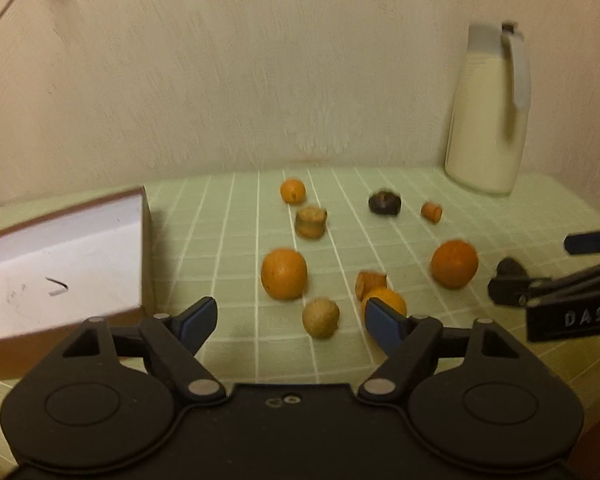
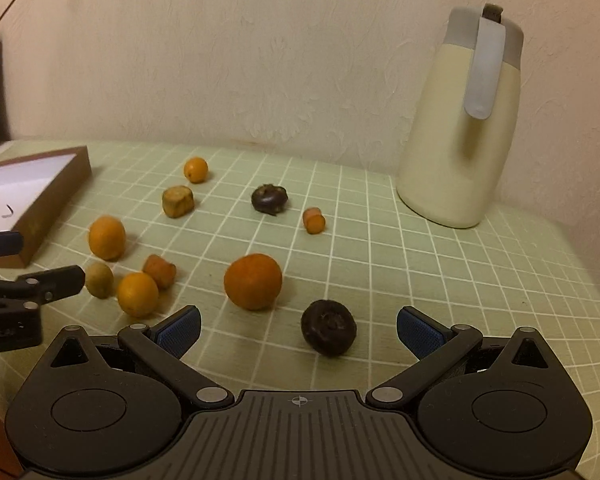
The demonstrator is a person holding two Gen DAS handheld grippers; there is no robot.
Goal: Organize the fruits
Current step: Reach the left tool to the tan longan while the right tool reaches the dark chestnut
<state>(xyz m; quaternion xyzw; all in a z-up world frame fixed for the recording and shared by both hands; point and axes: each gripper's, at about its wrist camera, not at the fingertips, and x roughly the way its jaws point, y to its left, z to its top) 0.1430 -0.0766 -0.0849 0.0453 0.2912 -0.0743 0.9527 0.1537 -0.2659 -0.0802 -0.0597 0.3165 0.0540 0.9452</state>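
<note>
Ten pieces of fruit: scattered loose on the green checked tablecloth (image 2: 380, 240), none inside the box.
Box: a shallow brown box (image 2: 56, 196) with a white inside sits at the left of the table, open at the top; in the left wrist view it (image 1: 60, 264) lies just beside the left finger.
Large orange: the biggest orange fruit (image 2: 253, 282) lies near the middle, ahead of the right gripper.
Near dark fruit: a dark, wrinkled round fruit (image 2: 329, 327) lies between the right gripper's fingers in that view, closer to the right one, and neither pad touches it.
Far dark fruit: a second dark fruit (image 2: 270, 199) lies further back, with a small orange stub (image 2: 314, 220) just beside it on the right.
Left cluster: a medium orange (image 2: 107, 238), a smaller orange (image 2: 137, 294), a greenish round fruit (image 2: 99, 280) and a reddish-orange chunk (image 2: 160, 271) lie close together.
Back pair: a small orange (image 2: 196, 169) and a brownish lump (image 2: 177, 201) sit near the far edge.
Jug: a cream jug (image 2: 456, 136) with a grey lid and handle stands upright at the back right, by the wall.
Left gripper (image 1: 290, 322): fingers apart, nothing between the pads; the greenish fruit (image 1: 321, 317) lies just ahead of the gap.
Right gripper (image 2: 298, 328): fingers spread wide, holding nothing.
Sharpness: the left wrist view is blurred.
</note>
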